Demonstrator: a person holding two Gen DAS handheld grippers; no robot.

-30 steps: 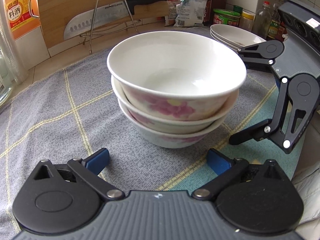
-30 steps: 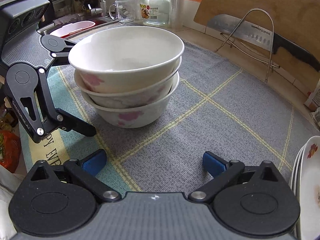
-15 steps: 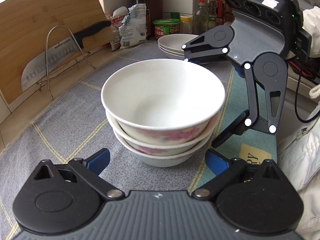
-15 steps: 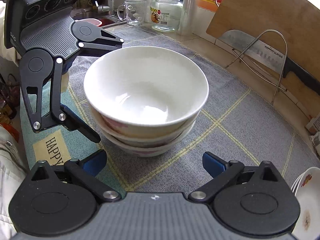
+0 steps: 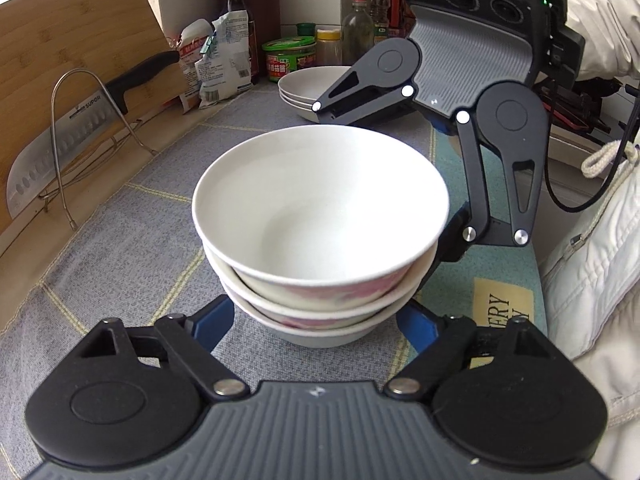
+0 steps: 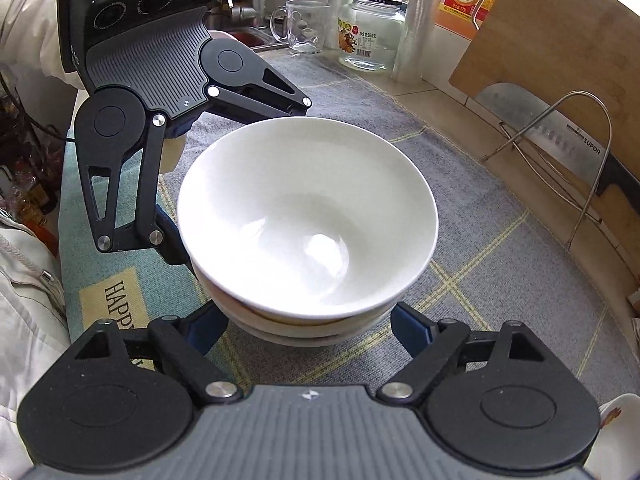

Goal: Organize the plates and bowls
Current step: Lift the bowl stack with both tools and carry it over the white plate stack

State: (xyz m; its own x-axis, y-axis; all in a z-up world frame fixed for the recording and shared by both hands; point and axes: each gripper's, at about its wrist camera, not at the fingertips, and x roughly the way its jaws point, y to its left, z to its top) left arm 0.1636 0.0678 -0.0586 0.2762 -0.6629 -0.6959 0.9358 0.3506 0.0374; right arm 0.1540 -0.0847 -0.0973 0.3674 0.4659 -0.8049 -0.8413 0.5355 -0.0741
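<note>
Three white bowls with pink flowers are nested in one stack (image 5: 320,216) (image 6: 308,216) on a grey checked cloth (image 5: 120,240). My left gripper (image 5: 316,320) straddles the bottom of the stack from one side. Its jaws are closing, and the blue pads (image 5: 212,320) stand close beside the lowest bowl. My right gripper (image 6: 310,326) straddles the stack from the opposite side, also closing, with its blue pads (image 6: 412,328) near the bowls. Each gripper shows in the other's view, one finger (image 5: 456,236) low against the stack's side. I see no pad pressing.
A pile of plates (image 5: 304,84) sits behind the bowls, and a plate edge (image 6: 616,420) shows at bottom right. A cleaver on a wire rack (image 5: 80,128) leans by a cutting board (image 6: 560,28). Jars, bottles and a glass mug (image 6: 304,28) line the counter's back. A white sleeve (image 5: 592,260) is close.
Both grippers came up and tilted down over the bowl stack, moving in until their fingers flank it. Both pairs of jaws have narrowed. The bowls have not moved.
</note>
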